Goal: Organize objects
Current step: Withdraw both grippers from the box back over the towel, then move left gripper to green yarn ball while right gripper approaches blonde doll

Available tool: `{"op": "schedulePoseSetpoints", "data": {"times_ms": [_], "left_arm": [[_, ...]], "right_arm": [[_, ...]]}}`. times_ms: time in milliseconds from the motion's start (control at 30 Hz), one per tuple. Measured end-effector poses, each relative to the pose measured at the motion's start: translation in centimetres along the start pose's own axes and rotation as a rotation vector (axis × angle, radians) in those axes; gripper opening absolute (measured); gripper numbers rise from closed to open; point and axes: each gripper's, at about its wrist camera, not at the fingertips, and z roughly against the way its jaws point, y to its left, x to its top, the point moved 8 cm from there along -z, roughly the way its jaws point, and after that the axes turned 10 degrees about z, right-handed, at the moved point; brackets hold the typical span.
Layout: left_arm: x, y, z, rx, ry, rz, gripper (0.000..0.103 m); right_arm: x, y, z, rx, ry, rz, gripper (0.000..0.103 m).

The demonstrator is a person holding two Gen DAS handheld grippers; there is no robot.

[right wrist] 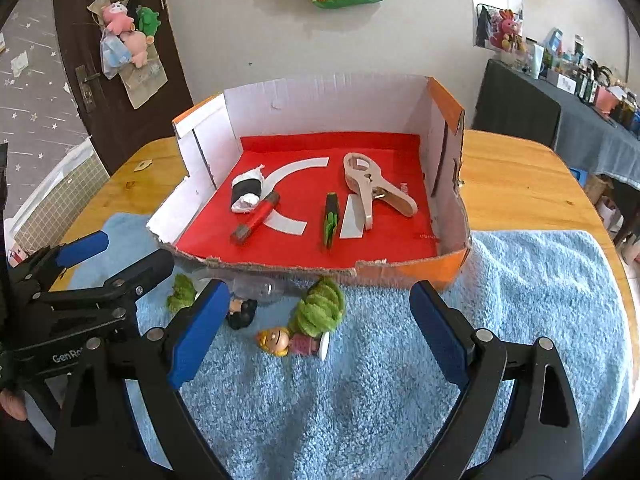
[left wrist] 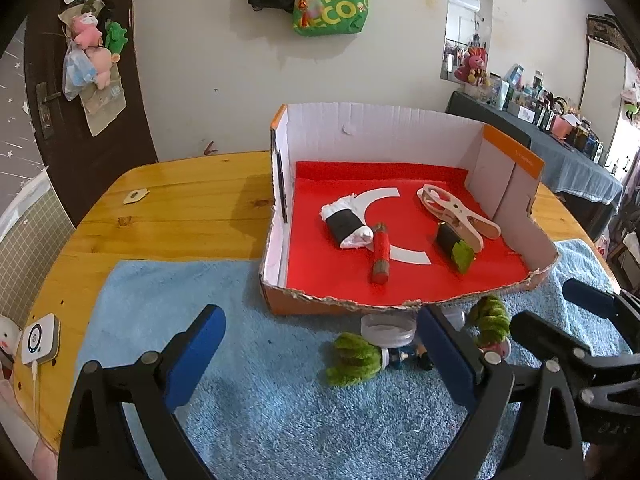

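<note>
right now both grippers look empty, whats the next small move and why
Probably ease the right gripper forward and down onto the blonde figurine lying on the blue towel. Both grippers, the left gripper too, are open and hold nothing, and that figurine lies loose outside the cardboard box, just ahead between the right fingers.

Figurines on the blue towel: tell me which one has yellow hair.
The figurine lying on its side between the right gripper's fingers, in a pink outfit. The other figurine is dark-haired, partly hidden behind a blue pad.
</note>
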Motion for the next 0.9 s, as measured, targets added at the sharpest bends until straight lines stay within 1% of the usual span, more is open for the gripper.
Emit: {"op": "schedulePoseSetpoints", "data": {"times_ms": [333, 733, 767, 900], "left_arm": [[-1.1, -0.2, -0.5, -0.002, 0.023, 0.002, 0.098], [-2.8, 0.0, -1.0, -0.025, 0.054, 0.007, 0.098], [-2.9, 0.0, -1.1, -0.029, 0.057, 0.008, 0.097], [-3.5, 0.0, -1.4, -0.050, 0.078, 0.015, 0.086]], "right_arm": [[-1.6, 0.2, -0.2, 0.006, 0.030, -0.003, 0.092], [-3.1, 0.3, -0.8, 0.005, 0.061, -0.004, 0.092], [-3.2, 0.3, -0.8, 0.005, 0.063, -0.005, 0.092], [-3.7, 0.3, -1.0, 0.005, 0.072, -0.004, 0.092]]}}
